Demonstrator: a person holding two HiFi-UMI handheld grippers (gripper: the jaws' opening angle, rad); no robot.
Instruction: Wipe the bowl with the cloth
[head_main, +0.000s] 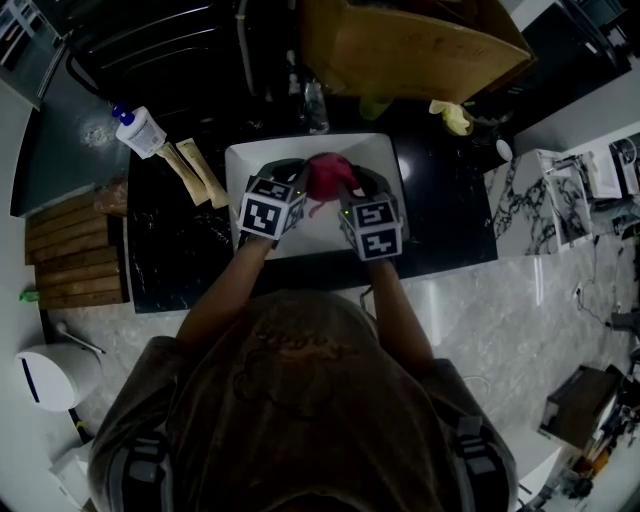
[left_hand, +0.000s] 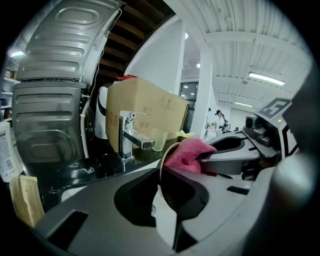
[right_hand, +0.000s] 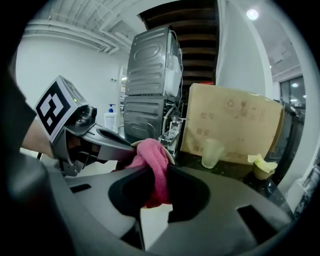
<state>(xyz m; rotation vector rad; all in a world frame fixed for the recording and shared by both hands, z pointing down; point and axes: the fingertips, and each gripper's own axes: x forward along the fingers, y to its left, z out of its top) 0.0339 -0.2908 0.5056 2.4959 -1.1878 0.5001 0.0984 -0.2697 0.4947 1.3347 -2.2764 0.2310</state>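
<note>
Over the sink, crumpled pink cloth, pressed against pale-rimmed bowl

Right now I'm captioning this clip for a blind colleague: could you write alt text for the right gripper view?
The right gripper pinches a pink cloth at the rim of a bowl held by the left gripper. Behind them, a faucet, a pale cup and a cardboard box stand on a dark counter.

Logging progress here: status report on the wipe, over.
Left claw shut on bowl rim. Right claw shut on cloth, cloth against bowl. Both over sink, nothing in the way.
</note>
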